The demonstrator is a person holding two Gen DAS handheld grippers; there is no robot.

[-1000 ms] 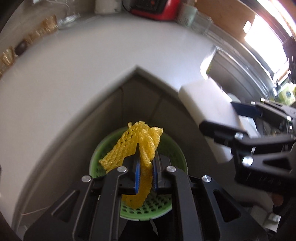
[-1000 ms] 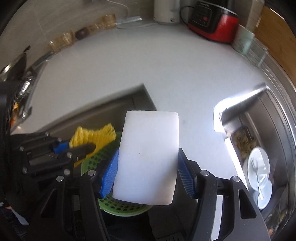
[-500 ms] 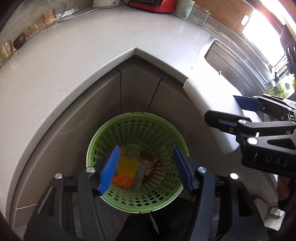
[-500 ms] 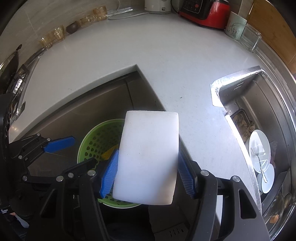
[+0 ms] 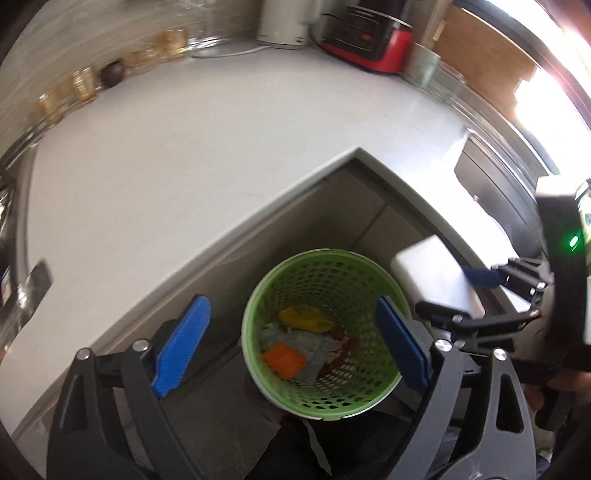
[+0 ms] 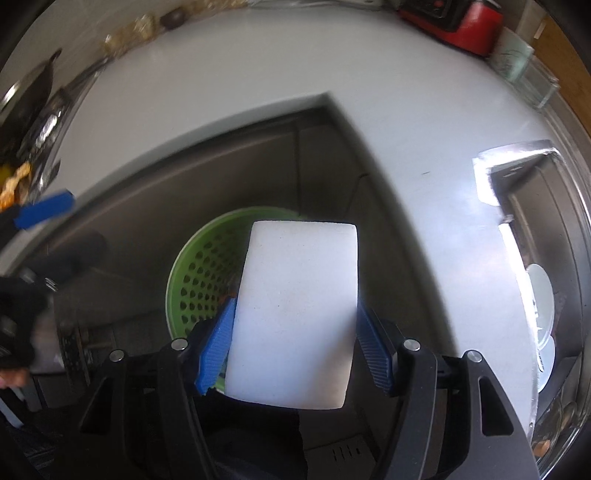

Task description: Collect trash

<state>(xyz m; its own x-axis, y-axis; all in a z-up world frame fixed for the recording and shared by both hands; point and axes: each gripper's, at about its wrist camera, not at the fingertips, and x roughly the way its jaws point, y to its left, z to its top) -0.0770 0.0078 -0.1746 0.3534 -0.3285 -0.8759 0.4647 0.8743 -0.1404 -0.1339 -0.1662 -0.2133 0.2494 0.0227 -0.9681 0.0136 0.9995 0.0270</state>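
Closest to me, my right gripper (image 6: 293, 343) has a white foam block (image 6: 295, 314) between its blue pads (image 6: 218, 343). The jaws are opening; the left pad sits against the block's edge, while the right pad looks just clear of it, though the blur keeps me from being sure. My left gripper (image 5: 291, 339) is released, its jaws spreading wide with nothing between them.

Just below both is the green basket (image 5: 332, 269) on the floor, tucked into the inner corner of the cabinets (image 5: 332, 214). The block hangs over the basket's right rim. Inside the basket lie a yellow net (image 5: 304, 319), an orange piece (image 5: 284, 360) and some pale crumpled scraps (image 5: 310, 343).

Beyond runs the white counter (image 5: 203, 147), with a sink (image 6: 539, 258) holding white plates (image 6: 541, 295) to the right. At the far wall stand a red appliance (image 5: 369, 40), a white kettle (image 5: 284, 22) and a row of small glasses (image 5: 74, 88).
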